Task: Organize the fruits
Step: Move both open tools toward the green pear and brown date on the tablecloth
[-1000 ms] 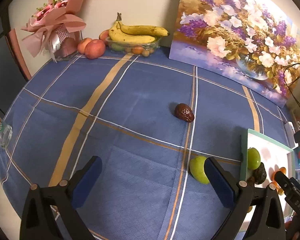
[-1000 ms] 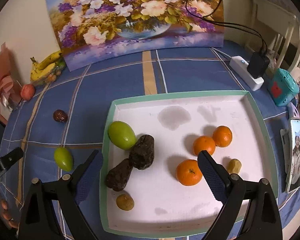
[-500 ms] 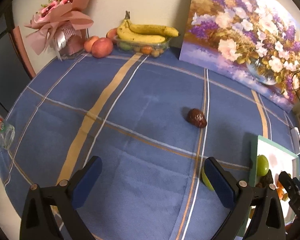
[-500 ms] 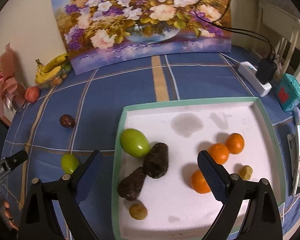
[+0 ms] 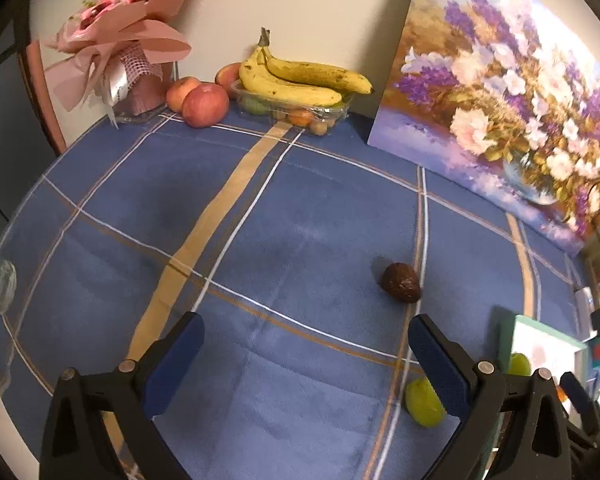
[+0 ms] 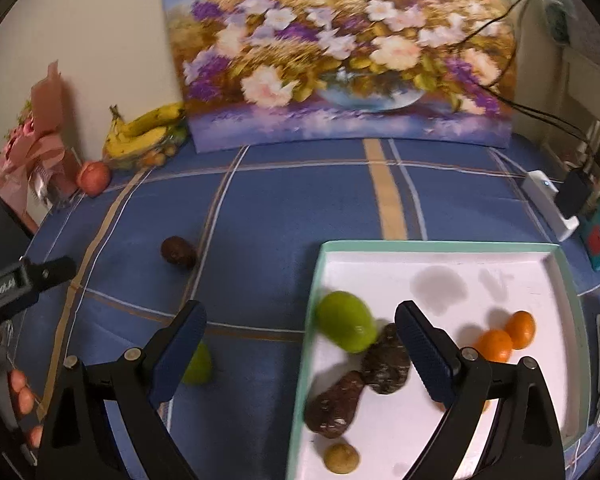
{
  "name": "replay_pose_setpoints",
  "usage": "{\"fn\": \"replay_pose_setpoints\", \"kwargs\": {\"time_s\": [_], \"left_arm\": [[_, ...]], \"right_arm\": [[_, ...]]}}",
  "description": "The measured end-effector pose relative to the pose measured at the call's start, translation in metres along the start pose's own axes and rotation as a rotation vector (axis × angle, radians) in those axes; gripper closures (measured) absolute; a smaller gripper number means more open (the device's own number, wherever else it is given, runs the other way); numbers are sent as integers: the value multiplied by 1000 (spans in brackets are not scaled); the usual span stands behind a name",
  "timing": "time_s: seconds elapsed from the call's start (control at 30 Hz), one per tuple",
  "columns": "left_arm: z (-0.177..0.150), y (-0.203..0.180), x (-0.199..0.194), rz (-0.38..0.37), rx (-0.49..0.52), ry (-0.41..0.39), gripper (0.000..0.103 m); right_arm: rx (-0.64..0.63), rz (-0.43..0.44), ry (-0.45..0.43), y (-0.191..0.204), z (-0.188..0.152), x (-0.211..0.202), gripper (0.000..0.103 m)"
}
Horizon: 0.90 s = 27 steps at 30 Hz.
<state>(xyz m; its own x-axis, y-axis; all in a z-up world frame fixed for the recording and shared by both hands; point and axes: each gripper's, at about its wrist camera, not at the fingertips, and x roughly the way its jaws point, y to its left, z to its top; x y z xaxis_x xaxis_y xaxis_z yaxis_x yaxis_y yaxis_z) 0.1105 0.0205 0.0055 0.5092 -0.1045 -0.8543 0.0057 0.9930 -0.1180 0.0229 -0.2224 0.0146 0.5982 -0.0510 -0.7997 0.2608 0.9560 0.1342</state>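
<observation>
- Both jaws wide and empty: the left hand-held gripper [image 5: 306,354] hangs over the blue-clothed desk [image 5: 260,208]; the right hand-held gripper [image 6: 300,340] straddles the tray [image 6: 556,248] rim.
- Two fruits lie outside the tray: a dark fruit [image 5: 401,282] at 1 o'clock of the left hand-held gripper, and a green fruit [image 5: 424,401] at 4 o'clock, just beside its finger.
- Risk, as judged: the round green fruit could roll off if a finger nudges it.
- With both tools near the tray's edge, they might collide.
</observation>
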Motion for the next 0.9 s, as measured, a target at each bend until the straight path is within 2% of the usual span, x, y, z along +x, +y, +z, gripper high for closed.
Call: {"fn": "replay_pose_setpoints", "kwargs": {"time_s": [0.1,0.3,0.5,0.67,0.9], "left_arm": [[5,-2,4,13,30,14,0],[18,-6,1,57,86,-21,0],[35,-8,5,22,88,-12,0],[48,-9,10,41,109,-18,0],[38,-1,12,30,97,19,0]], "right_arm": [[-4,26,34,8,3,9,7],[-13,60,70,22,11,22,7],[-22,63,91,30,21,30,7],[-4,86,112,31,27,38,7],[-21,81,150,30,25,46,8]]}}
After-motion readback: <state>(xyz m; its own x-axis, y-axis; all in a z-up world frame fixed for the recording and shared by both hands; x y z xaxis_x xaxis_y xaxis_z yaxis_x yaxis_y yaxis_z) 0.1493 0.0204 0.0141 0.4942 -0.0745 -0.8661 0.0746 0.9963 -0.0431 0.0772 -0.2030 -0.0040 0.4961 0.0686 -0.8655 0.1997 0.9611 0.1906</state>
